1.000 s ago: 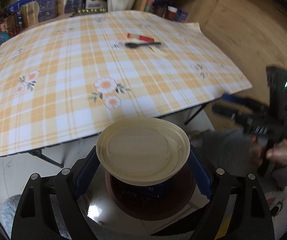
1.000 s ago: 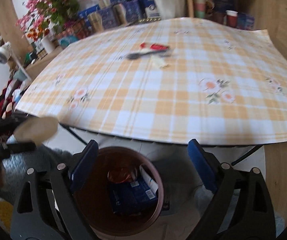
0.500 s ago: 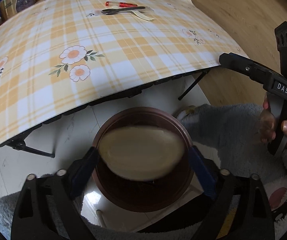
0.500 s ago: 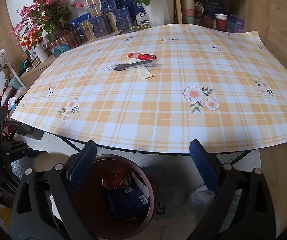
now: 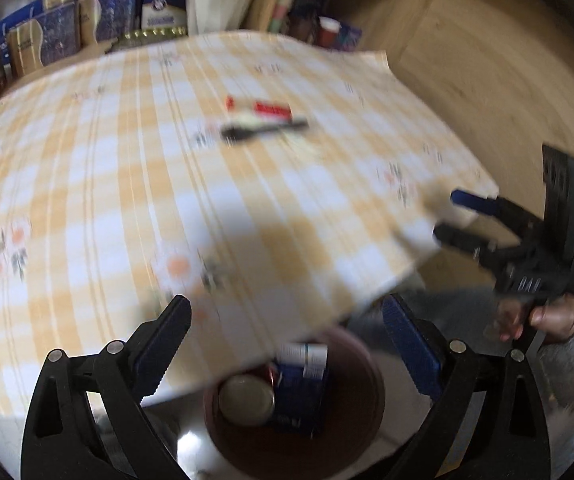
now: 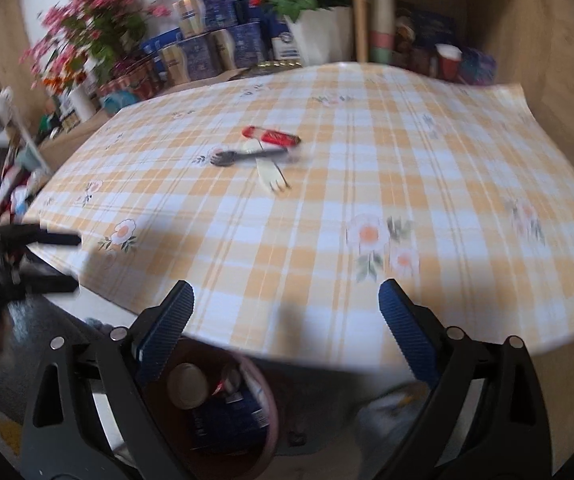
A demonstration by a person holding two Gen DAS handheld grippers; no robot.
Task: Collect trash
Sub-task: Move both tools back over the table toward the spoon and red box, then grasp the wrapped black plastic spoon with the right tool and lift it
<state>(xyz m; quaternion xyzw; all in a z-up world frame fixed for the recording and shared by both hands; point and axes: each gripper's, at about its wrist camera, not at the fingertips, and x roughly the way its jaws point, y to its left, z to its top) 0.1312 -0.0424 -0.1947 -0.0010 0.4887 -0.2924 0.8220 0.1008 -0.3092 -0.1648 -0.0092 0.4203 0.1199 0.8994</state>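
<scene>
**Both claws wide and empty, bin loaded below the table edge**

Your checked tablecloth (image 6: 367, 200) fills most of the right-hand camera's picture, orange and white squares with flower prints, its near edge running across the lower half. Behind it, across the top, you've got shelves stacked with blue boxes (image 6: 207, 44), pink blossoms (image 6: 87, 20) at upper left and a white pot of red roses (image 6: 315, 36) at top centre.

Down at the bottom, just under the cloth's edge, sits the brown bin (image 5: 299, 420). In your left camera it's lower centre, between the two fingers; in the right camera it's lower left. Inside you can make out a blue carton (image 5: 303, 392), a pale round disc (image 5: 247, 400) lying beside it, and a scrap of red, too blurred to name.

Your left claw (image 5: 287, 348) is spread about as wide as it goes, nothing between the blue pads. Your right claw (image 6: 287, 328) is likewise gaping, nothing in it; it also shows at the right edge of the left view, gripped by a hand (image 5: 543, 320).

Left on the table, upper centre: a red wrapper (image 6: 273, 137), a black fork (image 6: 247, 156) just in front of it, and a cream fork (image 6: 271, 176) crossing under the black one. All three are clustered and well apart from both claws.
</scene>
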